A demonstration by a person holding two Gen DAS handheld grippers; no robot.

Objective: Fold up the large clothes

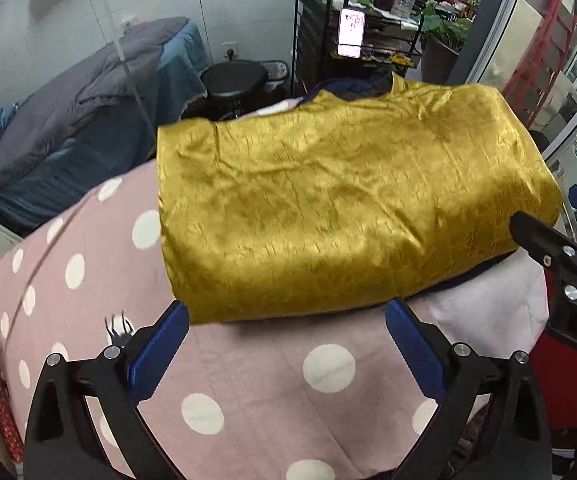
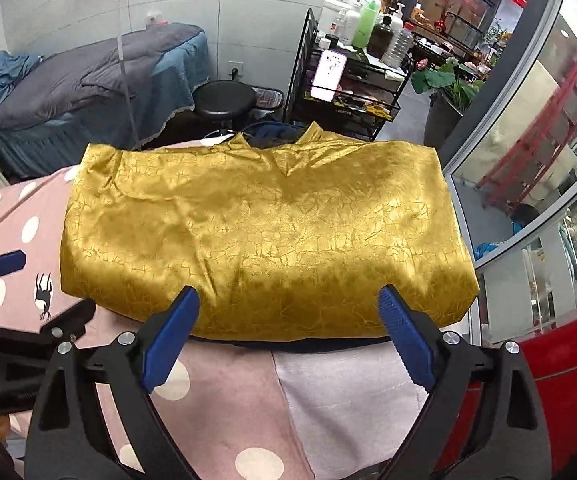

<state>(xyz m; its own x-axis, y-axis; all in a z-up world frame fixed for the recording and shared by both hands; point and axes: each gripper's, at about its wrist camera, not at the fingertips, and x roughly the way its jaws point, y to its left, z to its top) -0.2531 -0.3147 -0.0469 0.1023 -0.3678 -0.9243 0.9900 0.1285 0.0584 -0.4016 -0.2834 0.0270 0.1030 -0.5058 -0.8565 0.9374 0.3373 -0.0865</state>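
A shiny gold garment lies folded into a thick rectangle on the pink polka-dot cover, its collar at the far edge. My left gripper hovers open just short of the garment's near edge, nothing between its blue pads. In the right wrist view my right gripper stands open above the near edge, its pads wide apart and off the cloth. The right gripper's black finger shows at the garment's right end in the left wrist view. Part of the left gripper shows at the left.
A dark stool, a bed with grey and blue bedding and a black wire rack with bottles and a lit phone stand behind. A glass partition runs along the right. Something red lies at the near right.
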